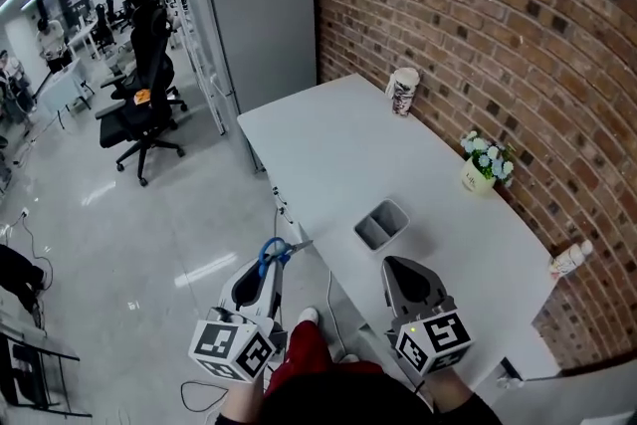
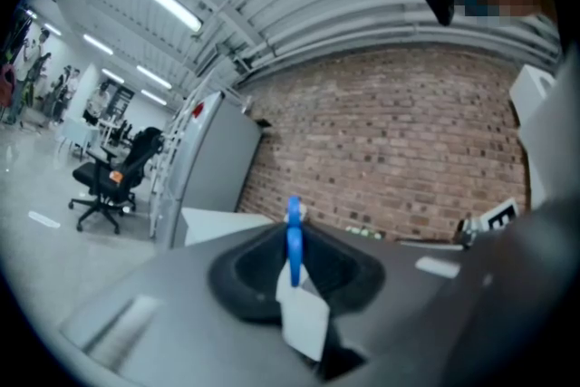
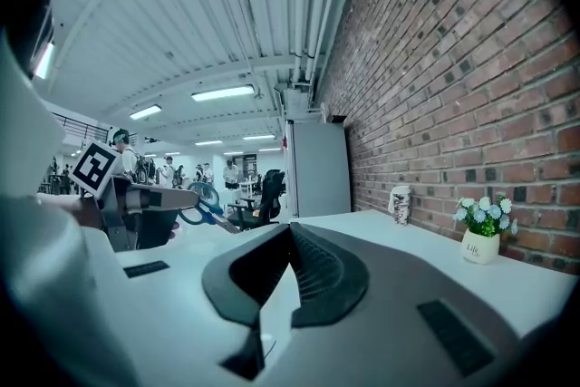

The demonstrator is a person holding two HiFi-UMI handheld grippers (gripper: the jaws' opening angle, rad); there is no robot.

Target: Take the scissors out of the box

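A small grey open box (image 1: 381, 224) sits on the white table (image 1: 328, 144). The scissors with blue handles (image 1: 275, 251) are out of the box. They are to the left of the box, past the table's edge and over the shiny floor (image 1: 149, 234).

The left gripper (image 1: 269, 269) has the scissors squeezed tight. In the left gripper view, the scissors (image 2: 293, 236) stand thin and upright between the two dark jaws of the left gripper (image 2: 292, 266). The jaws press on them from both sides.

The right gripper (image 1: 398, 272) is over the table, just in front of the box. It is near the box but not touching it. In the right gripper view, the jaws of the right gripper (image 3: 292, 236) are pressed together with nothing in them. The scissors (image 3: 201, 208) show far off to the left in that view.

Far behind the box, by the red brick wall (image 1: 478, 25), stands a white paper cup (image 1: 402, 91). A small pot of white flowers (image 1: 487, 159) stands by the wall too, closer to the box. A black office chair (image 1: 144, 105) is on the floor, far to the left of the box.
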